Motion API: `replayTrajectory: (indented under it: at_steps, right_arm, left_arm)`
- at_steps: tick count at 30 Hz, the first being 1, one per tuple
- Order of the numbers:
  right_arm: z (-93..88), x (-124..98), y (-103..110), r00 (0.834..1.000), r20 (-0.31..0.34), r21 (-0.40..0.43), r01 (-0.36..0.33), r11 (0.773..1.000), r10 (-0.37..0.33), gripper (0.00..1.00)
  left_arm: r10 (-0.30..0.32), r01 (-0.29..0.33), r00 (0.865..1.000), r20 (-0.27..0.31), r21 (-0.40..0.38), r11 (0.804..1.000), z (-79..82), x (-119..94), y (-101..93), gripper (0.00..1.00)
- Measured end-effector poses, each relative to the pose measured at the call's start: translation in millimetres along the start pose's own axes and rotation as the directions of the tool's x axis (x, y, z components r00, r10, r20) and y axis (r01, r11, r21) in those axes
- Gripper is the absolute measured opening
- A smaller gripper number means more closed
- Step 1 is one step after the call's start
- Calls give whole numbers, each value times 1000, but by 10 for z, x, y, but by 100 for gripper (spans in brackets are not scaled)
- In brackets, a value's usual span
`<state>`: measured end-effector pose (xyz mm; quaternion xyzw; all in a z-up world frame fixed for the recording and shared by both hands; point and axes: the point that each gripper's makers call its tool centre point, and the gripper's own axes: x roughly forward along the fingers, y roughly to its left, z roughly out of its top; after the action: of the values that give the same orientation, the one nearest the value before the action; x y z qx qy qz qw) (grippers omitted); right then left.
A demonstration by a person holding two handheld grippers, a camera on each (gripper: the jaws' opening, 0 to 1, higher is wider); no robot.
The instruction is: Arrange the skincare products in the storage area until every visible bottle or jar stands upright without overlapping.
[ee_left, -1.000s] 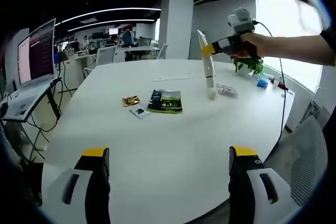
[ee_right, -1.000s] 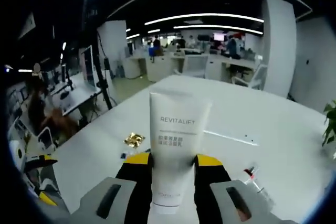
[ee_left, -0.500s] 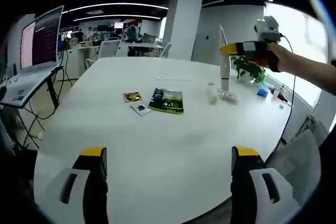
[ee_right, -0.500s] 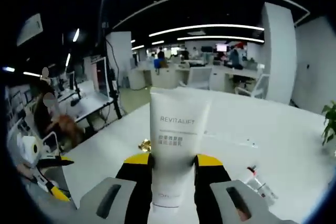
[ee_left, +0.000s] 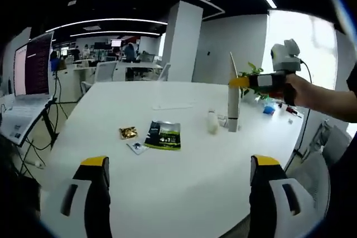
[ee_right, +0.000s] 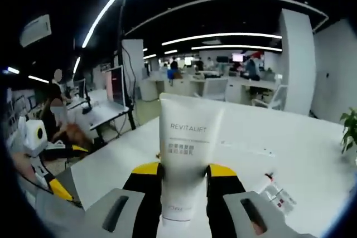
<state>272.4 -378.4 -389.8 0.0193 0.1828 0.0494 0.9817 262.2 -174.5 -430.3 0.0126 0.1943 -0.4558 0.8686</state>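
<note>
My right gripper (ee_right: 184,169) is shut on a white tube (ee_right: 188,143) printed REVITALIFT, its flat crimped end pointing up. In the left gripper view a hand holds that right gripper (ee_left: 245,82) over the table's far right. There the tube (ee_left: 232,98) stands upright, cap end down at the tabletop or just above it. A small white bottle (ee_left: 212,122) lies on its side just left of the tube. A small clear bottle with a red label (ee_right: 273,190) lies by the tube's base. My left gripper (ee_left: 178,161) hangs open over the near edge, holding nothing.
On the white table (ee_left: 184,176) lie a green-black sachet (ee_left: 163,135), a gold packet (ee_left: 128,132) and a small dark sachet (ee_left: 135,147). Small blue and red items (ee_left: 269,110) and a plant (ee_left: 252,71) sit at the far right edge. A laptop (ee_left: 30,68) stands to the left.
The right gripper has turned the tube from tilted to upright and brought it down beside the small white bottle. Both cameras have shifted. My left gripper stays open.
</note>
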Motion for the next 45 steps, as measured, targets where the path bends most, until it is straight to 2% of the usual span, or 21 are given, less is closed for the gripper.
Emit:
replayTrajectory:
  at_steps: [4,8,16,23,34,37,45]
  right_arm:
    - [-66,-45,68,1000,1,-20,-1,1000,1,22]
    - [-149,-99,148,1000,-2,-26,-7,1000,7,22]
    - [-210,-240,303,1000,18,-40,-13,999,14,22]
    - [-254,-277,473,999,16,-113,-27,993,29,22]
    - [-317,-329,623,999,20,-145,-27,989,31,22]
    - [-308,-352,674,999,22,-150,-31,988,34,22]
    - [-286,-357,778,999,34,-175,-33,984,39,23]
  left_arm:
    - [-23,22,999,28,19,1000,219,-2,-121,98]
    - [-38,37,999,39,28,999,296,32,-158,98]
    - [-76,75,996,52,28,997,443,72,-388,99]
    - [-124,122,988,92,31,992,672,152,-546,97]
    - [-216,213,975,48,75,974,755,382,-832,88]
    - [-227,223,973,28,111,968,744,423,-886,86]
    - [-264,260,964,27,90,961,770,488,-955,73]
